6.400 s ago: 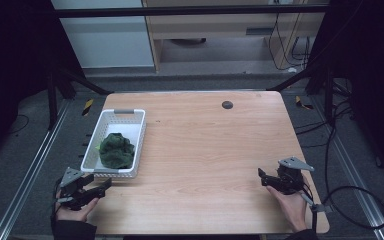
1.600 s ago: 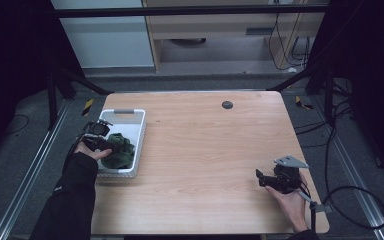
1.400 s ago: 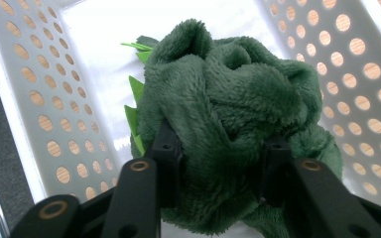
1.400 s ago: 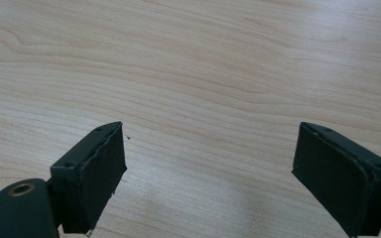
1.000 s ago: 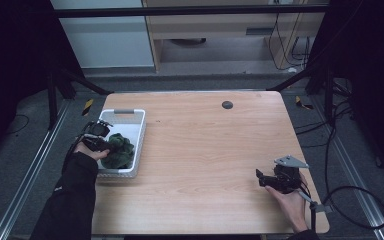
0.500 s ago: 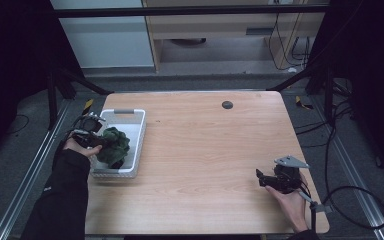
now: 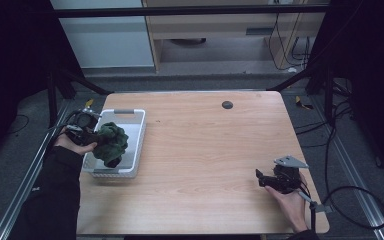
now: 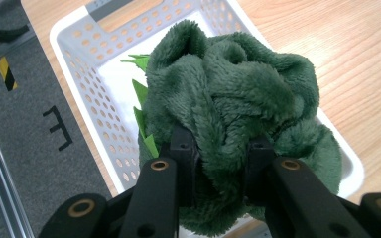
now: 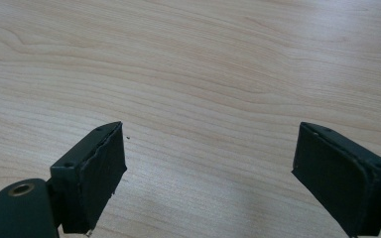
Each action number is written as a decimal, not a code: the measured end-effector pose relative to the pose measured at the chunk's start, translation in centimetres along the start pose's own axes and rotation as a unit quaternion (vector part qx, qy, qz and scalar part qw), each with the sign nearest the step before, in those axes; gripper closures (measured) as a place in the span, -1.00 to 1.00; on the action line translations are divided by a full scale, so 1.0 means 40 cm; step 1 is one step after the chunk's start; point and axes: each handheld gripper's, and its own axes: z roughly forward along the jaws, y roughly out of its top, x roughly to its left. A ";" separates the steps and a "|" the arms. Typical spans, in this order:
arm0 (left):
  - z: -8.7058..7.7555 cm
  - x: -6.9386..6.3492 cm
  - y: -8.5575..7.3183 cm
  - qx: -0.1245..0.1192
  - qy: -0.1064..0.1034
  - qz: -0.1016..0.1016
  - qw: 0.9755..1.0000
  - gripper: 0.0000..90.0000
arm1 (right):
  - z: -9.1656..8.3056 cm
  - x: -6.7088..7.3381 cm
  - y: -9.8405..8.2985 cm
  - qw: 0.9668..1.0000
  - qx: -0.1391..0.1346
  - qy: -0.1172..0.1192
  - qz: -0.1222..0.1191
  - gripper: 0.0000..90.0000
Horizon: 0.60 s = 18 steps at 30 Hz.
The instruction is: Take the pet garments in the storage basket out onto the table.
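A: Left hand-held gripper (image 8: pixel 221 163) – state?
B: Clamped on the green plush cloth (image 8: pixel 238 99); the pile is pinched between both pads. The bundle is held above the white perforated basket (image 7: pixel 135 135), at the left side of the worktop (image 7: pixel 205 150).

A: Right hand-held gripper (image 9: pixel 208 173)?
B: Jaws are spread wide, nothing between them; bare wood is seen beneath. It is held low near the worktop's right front corner, well apart from the basket.
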 end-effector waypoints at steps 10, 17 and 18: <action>-0.066 -0.019 0.024 -0.004 -0.005 0.026 1.000 0.62 | 0.000 -0.001 0.000 1.000 -0.001 -0.001 -0.003 -0.71; -0.101 -0.037 0.039 -0.009 -0.009 0.048 0.999 0.62 | 0.000 0.000 0.001 1.000 -0.001 -0.001 -0.002 -0.71; -0.106 -0.043 0.042 -0.009 -0.008 0.051 0.999 0.62 | 0.000 0.000 0.001 1.000 -0.001 -0.001 -0.002 -0.71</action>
